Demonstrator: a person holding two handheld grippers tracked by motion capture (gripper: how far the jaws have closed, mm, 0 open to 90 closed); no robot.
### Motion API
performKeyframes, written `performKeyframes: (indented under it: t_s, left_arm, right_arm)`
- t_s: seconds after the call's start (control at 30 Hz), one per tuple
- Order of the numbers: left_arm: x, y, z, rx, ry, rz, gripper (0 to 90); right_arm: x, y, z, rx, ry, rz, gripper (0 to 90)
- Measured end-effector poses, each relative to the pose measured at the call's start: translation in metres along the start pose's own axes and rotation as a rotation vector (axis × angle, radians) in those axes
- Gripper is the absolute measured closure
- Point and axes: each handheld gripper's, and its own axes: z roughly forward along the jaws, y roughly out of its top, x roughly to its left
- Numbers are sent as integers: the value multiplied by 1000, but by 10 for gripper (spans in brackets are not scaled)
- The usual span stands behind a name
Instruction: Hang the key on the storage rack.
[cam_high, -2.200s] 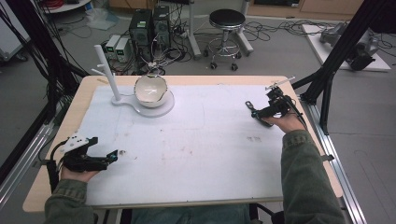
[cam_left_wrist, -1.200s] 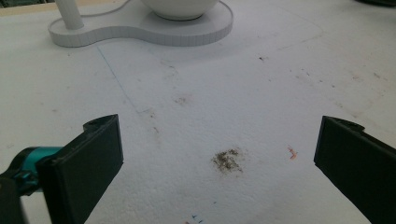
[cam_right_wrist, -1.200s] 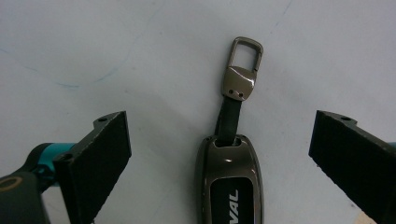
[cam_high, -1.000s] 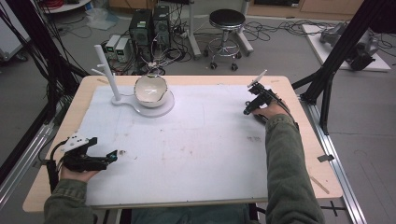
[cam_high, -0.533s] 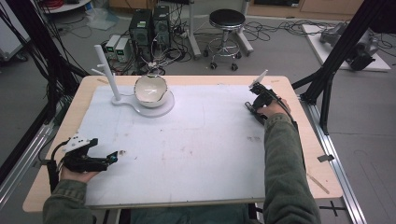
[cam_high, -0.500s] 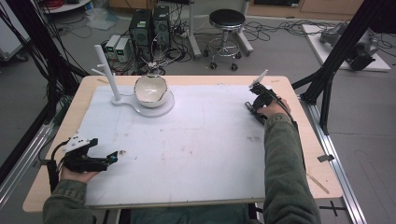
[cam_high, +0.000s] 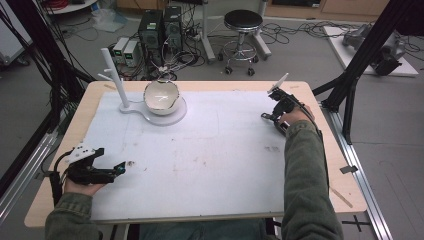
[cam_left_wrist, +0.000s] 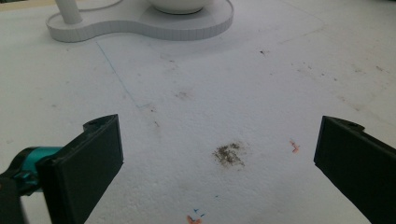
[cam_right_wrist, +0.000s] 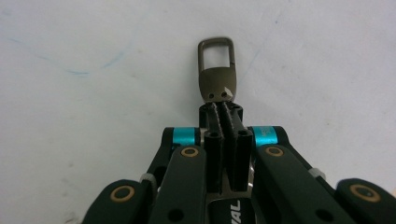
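Note:
My right gripper (cam_right_wrist: 223, 111) is shut on a flat grey metal utensil (cam_right_wrist: 217, 83). The utensil's handle end, with a rectangular hanging hole, pokes out beyond the jaw tips just above the white mat. In the high view, at the table's far right, this gripper (cam_high: 270, 115) holds the utensil with its pale end (cam_high: 278, 82) slanting up and away. My left gripper (cam_high: 119, 169) rests at the near left, open with nothing between its jaws. In its own view, this gripper (cam_left_wrist: 219, 158) has bare stained mat between the wide-apart jaws.
A white bowl (cam_high: 161, 95) sits on a white stand (cam_high: 172, 117) with a branched post (cam_high: 114, 75) at the far left; the stand's base (cam_left_wrist: 140, 25) also lies ahead of the left gripper. A white mat (cam_high: 215, 150) covers the wooden table.
The right gripper, shut on the utensil, has shifted a little toward the far edge and turned since the earliest frame. The left gripper has stayed put.

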Motion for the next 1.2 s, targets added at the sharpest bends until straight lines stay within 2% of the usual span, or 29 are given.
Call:
performKeyframes:
  t_s: [0.1, 0.17, 0.23, 0.27, 0.4, 0.53, 0.7, 0.87, 0.9, 1.07, 1.2]
  left_arm:
    - [0, 1, 0, -2, 0, 1, 17]
    - [0, 1, 1, -5, -1, -3, 18]
    - [0, 2, 2, -5, -2, 0, 18]
    - [-1, 3, 2, -6, -2, 0, 17]
    - [-2, 3, 3, -8, -5, 0, 17]
    - [-2, 3, 3, -12, -6, -3, 17]
    - [-1, 4, 2, -17, -3, -3, 18]
    - [-1, 4, 2, -18, -5, -3, 18]
    - [-1, 4, 1, -19, -5, -3, 17]
    - [0, 4, 1, -27, -5, -7, 17]
    - [-1, 4, 0, -30, -7, -7, 18]
  right_arm:
    - [-3, -4, -10, -32, 9, 10, 876]
    - [-6, -7, -22, -82, 20, 21, 876]
    - [-6, -8, -26, -101, 15, 11, 876]
    - [-7, -9, -36, -137, 15, 0, 876]
    - [-6, -9, -49, -149, 9, -24, 875]
    - [-7, -11, -63, -209, 42, 0, 875]
    - [-4, -6, -75, -202, 44, -7, 874]
    - [8, 6, -88, -232, 70, -44, 873]
    - [15, 13, -92, -225, 71, -78, 872]
    - [26, 21, -96, -249, 107, -114, 870]
    - [40, 30, -98, -239, 136, -160, 869]
